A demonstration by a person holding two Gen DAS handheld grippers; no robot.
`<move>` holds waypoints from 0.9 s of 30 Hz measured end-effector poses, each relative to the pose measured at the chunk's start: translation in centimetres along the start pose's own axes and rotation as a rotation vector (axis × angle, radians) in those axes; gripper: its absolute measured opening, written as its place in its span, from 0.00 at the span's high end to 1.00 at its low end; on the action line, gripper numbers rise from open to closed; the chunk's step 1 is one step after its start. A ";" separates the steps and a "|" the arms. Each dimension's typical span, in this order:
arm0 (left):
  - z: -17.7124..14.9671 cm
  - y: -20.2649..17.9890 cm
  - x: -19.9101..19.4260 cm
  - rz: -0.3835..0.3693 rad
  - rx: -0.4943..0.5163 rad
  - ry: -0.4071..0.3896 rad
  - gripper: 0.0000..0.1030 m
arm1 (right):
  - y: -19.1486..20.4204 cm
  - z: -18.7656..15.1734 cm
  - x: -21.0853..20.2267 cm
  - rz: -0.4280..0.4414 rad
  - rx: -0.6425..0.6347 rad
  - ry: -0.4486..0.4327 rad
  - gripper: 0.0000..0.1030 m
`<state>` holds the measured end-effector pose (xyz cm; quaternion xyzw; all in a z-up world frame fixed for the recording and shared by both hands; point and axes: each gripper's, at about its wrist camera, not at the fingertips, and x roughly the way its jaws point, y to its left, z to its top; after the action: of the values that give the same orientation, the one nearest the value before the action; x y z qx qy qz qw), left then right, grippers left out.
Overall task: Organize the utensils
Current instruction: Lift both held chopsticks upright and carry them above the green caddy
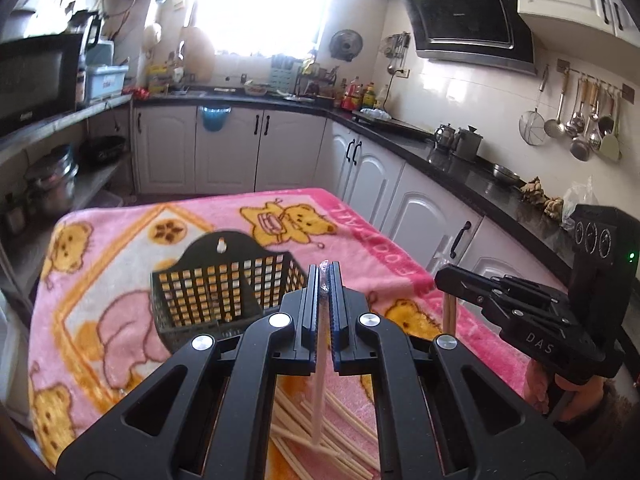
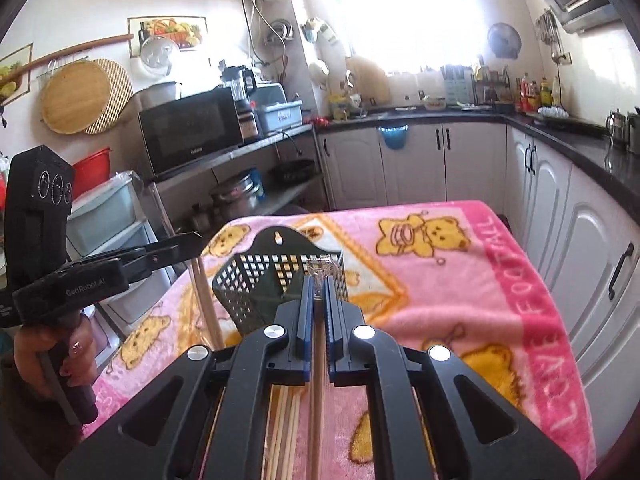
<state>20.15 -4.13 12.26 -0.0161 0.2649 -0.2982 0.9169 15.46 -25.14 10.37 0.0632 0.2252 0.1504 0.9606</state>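
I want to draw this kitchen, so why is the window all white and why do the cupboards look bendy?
Left wrist view: sunlight floods the window, so it washes out to white glare, and the cupboards bow because the fisheye lens curves straight lines. Right wrist view: the same white window, dark rounded corners, and the pink blanket stays sharp.

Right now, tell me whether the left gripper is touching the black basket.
Apart. In the left wrist view the left gripper, shut on a wrapped chopstick pair, is raised short of the black basket; the right wrist view shows open space between them.
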 end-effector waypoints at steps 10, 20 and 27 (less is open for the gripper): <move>3.5 -1.5 -0.9 -0.014 0.047 -0.059 0.98 | 0.6 3.1 -1.5 0.011 -0.034 -0.076 0.95; 8.4 -1.8 -2.6 0.037 0.086 -0.166 0.98 | 0.6 7.0 -1.5 0.039 -0.036 -0.180 0.95; 11.0 -0.1 -1.6 0.109 0.086 -0.173 0.98 | 1.2 10.4 0.3 0.052 -0.060 -0.274 0.95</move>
<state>24.43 -4.73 22.52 0.0119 0.1723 -0.2566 0.9509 20.08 -24.50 19.74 0.0600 0.0857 0.1717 0.9796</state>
